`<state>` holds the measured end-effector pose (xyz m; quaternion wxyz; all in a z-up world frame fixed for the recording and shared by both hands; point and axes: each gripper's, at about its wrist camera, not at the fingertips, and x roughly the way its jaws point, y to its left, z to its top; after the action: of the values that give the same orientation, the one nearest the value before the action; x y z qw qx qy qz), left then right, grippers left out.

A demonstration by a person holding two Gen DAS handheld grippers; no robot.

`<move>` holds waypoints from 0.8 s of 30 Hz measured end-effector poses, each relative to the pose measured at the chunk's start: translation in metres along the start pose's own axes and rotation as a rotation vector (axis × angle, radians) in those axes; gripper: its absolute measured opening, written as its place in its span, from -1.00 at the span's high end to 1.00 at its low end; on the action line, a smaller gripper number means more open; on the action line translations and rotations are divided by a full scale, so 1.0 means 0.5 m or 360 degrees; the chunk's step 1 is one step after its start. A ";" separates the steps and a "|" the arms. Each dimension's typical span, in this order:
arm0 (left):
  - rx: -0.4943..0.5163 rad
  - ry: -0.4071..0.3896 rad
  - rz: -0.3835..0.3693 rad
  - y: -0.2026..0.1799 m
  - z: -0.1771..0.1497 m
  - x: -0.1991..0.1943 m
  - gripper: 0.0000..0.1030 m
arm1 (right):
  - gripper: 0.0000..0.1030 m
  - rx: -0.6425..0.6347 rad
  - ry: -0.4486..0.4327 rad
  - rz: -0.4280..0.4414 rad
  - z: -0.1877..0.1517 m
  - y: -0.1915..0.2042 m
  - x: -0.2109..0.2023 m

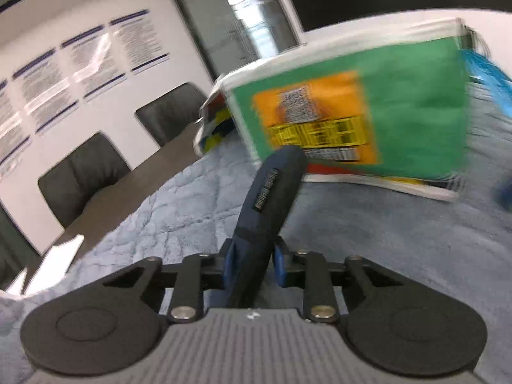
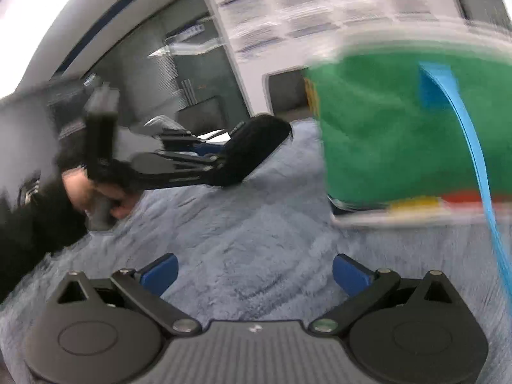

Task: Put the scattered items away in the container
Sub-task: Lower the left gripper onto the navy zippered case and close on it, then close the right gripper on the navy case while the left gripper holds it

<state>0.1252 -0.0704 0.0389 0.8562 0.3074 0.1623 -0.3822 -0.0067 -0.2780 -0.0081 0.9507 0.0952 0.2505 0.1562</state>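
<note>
Case, dark blue, sits clamped in my left claw near the green container. My right claw is spread wide, holding nothing, above the blanket.

Left wrist view: left gripper low centre, a long handled object clamped between its fingers, reaching forward over the fleecy cover on the tabletop. Container lies ahead and right, on the cover. Two chairs stand left, behind the tabletop's edge.

Right wrist view: right gripper low, fingers apart above the cover. Container ahead right; a hand with the left gripper at left.
</note>
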 end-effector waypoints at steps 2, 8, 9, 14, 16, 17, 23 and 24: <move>0.0059 0.0028 -0.0113 -0.026 -0.006 -0.074 0.59 | -1.00 -0.0292 0.0016 0.0009 0.010 0.026 -0.013; 0.0043 0.0156 -0.0546 -0.112 -0.054 -0.222 0.60 | -0.79 -0.1196 0.0114 0.0383 -0.001 0.100 -0.027; 0.0079 0.0158 -0.0561 -0.127 -0.056 -0.243 0.60 | -0.71 -0.1284 0.0124 0.0410 0.001 0.109 -0.022; 0.0157 0.0146 -0.0740 -0.164 -0.052 -0.284 0.58 | 0.46 -0.1498 0.0322 0.0636 0.030 0.139 0.026; 0.0208 0.0163 -0.0684 -0.181 -0.055 -0.279 0.48 | 0.54 -0.1603 0.0385 0.0663 0.025 0.147 0.033; 0.0188 0.0161 -0.0684 -0.180 -0.061 -0.279 0.35 | 0.55 -0.1607 0.0407 0.0674 0.026 0.143 0.035; -0.0018 0.0130 -0.0700 -0.161 -0.136 -0.269 -0.27 | 0.44 -0.1393 0.0425 0.0656 0.025 0.078 0.046; -0.0098 0.0130 -0.0704 -0.152 -0.146 -0.266 -0.22 | 0.38 -0.1358 0.0427 0.0639 0.022 0.076 0.037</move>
<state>-0.0225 0.0112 0.0212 0.7532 0.2534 0.2720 -0.5426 0.0047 -0.2370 0.0027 0.8154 -0.2775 0.2612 0.4359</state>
